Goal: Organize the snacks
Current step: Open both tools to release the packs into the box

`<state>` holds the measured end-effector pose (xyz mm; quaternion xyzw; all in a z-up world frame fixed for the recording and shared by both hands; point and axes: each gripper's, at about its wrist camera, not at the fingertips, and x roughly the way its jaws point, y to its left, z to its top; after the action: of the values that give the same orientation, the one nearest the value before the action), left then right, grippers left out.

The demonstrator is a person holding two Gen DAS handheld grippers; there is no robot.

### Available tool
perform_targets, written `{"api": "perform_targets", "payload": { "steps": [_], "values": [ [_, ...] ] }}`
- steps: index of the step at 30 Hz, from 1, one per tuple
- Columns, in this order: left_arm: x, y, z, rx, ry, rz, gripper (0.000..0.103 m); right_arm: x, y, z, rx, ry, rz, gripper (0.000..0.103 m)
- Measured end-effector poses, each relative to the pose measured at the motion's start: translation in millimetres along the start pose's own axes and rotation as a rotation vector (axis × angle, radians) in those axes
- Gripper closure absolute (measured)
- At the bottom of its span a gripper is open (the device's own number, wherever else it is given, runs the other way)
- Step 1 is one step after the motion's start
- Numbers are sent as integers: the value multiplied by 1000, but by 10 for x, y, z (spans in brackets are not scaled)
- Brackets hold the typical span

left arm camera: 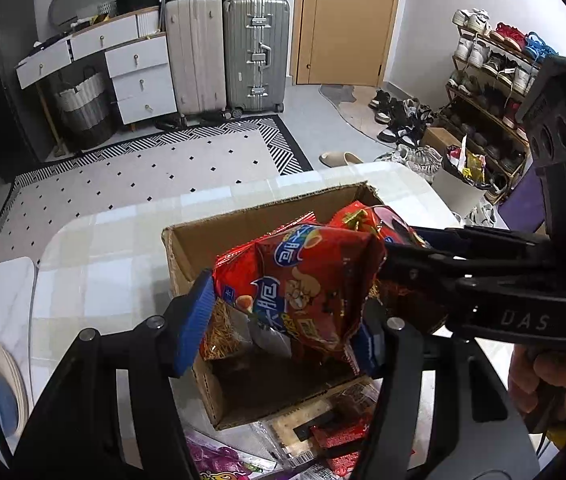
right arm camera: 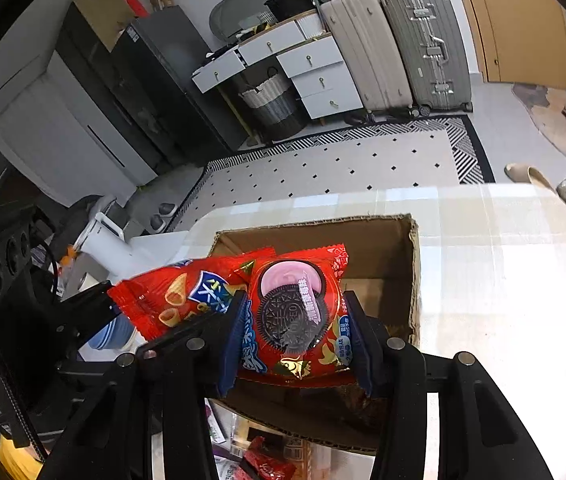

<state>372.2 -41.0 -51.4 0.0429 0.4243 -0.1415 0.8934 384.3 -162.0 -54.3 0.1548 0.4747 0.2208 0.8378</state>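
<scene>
Snacks in both grippers at once, right above the cardboard box! The left gripper has its blue pads drawn in against a red chip bag, pinching it at its two sides, and the bag hangs tilted over the open top of the box. The right gripper has its fingers closed on a red Oreo packet, held flat between the pads over the box's near edge; seen from the left wrist, the right gripper reaches in from the right, and its packet sits just behind the chip bag. From the right wrist, the chip bag lies just beside the Oreo packet on its left, the two overlapping, with the left gripper coming in from that side.

Inside the box another red wrapper with gold shreds shows below the chip bag, low against the left wall. The box stands on the glossy white table, towards its near edge. More packets lie on the table in front of the box: a purple one and small red ones at the near edge. A hand grips the right gripper's handle at the far right.
</scene>
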Motion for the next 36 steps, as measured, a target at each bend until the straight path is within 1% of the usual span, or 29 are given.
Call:
{"api": "perform_targets", "payload": {
  "steps": [2,6,9,11,15,17,18,19,24,29,36],
  "values": [
    [39,42,-13,6,15,5,44,2,-11,-9,3,0,-3,57],
    [138,-4,-20,21,36,11,44,21,-49,4,6,9,-9,57],
    [174,-11,-25,19,42,5,41,54,-82,11,15,19,-19,57],
    [222,-19,4,18,55,16,40,66,-94,2,23,19,-15,57],
    [226,-13,9,23,52,28,39,87,-105,10,21,27,-10,57],
    [196,2,-8,20,44,18,32,92,-90,1,20,29,-9,57],
    [178,7,-2,17,33,17,27,96,-84,7,16,31,-9,57],
    [141,20,-12,13,25,26,24,92,-76,0,12,31,-11,56],
    [50,94,-20,-12,20,38,24,107,-20,-3,1,40,-22,56],
    [-56,199,-42,-44,14,45,24,74,49,-22,-7,31,-26,56],
    [-254,214,-125,-64,7,56,24,-148,148,-34,-8,-2,-21,54]
  ]
}}
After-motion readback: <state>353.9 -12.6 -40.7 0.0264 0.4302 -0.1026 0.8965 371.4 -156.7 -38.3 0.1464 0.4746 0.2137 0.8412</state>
